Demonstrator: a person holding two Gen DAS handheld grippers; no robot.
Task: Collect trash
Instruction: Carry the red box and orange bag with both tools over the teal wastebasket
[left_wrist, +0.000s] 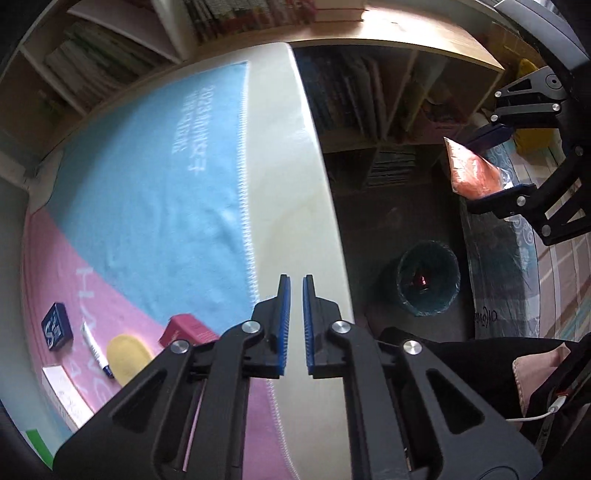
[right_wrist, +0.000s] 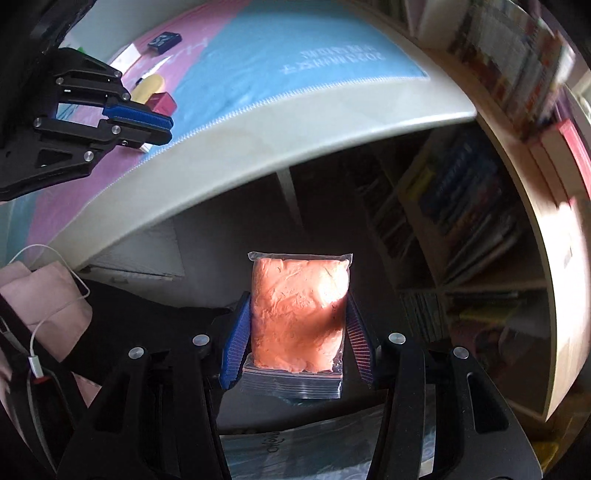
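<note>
My right gripper (right_wrist: 298, 300) is shut on a clear zip bag (right_wrist: 299, 317) packed with orange-pink material, its blue pads pressing both sides of it above the dark floor beside the table. The left wrist view shows that bag (left_wrist: 471, 170) in the right gripper (left_wrist: 480, 173) at the upper right. On the floor stands a dark teal lined trash bin (left_wrist: 452, 291) with something red inside. My left gripper (left_wrist: 295, 280) hangs over the white table edge (left_wrist: 295, 184), shut with nothing between its pads; in the right wrist view the left gripper (right_wrist: 168, 127) sits at the left.
A blue and pink cloth (left_wrist: 155, 177) covers the table. On it lie a dark blue box (left_wrist: 56, 326), a white tube (left_wrist: 96, 349), a yellow oval (left_wrist: 127, 356) and a magenta box (left_wrist: 186, 330). Bookshelves (right_wrist: 461, 206) line the wall. A patterned rug (left_wrist: 498, 266) lies beside the bin.
</note>
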